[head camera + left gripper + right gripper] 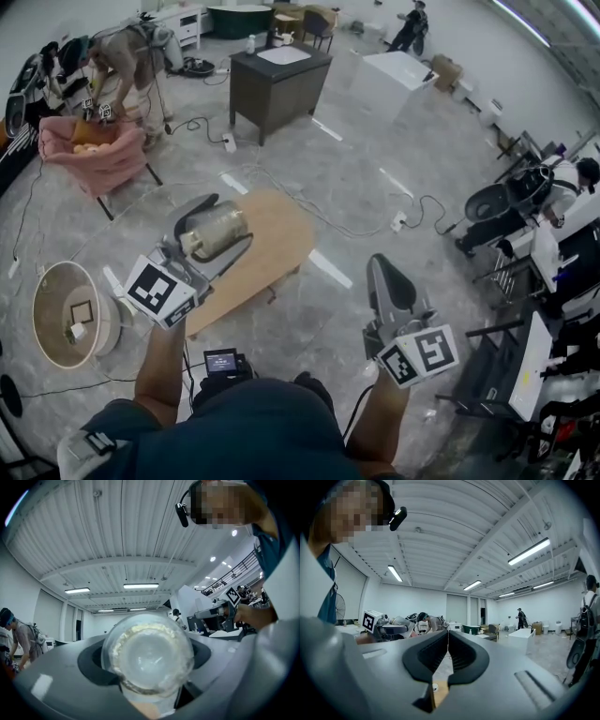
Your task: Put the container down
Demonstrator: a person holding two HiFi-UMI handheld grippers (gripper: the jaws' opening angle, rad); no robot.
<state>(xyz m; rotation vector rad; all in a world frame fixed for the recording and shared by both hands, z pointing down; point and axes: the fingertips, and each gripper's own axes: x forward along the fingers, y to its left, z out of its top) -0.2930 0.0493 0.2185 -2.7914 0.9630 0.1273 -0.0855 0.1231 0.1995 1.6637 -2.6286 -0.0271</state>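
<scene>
**Clear container held over wooden table**

The left gripper (pixel 231 218) clamps a clear container (pixel 212 232) between its half-spread jaws, with the pads pressed on both sides of it. The container lies on its side in the grip. In the head view it shows over the near left end of a low wooden table (pixel 286 232). In the left gripper view its round end faces the camera, with a whitish ring inside. The right gripper (pixel 448 641) is held to the right of the table, over the grey floor (pixel 375 187). Its jaws are closed together with nothing between them. Beyond the table stand a dark cabinet (pixel 277 80) and a pink chair (pixel 94 150).
</scene>
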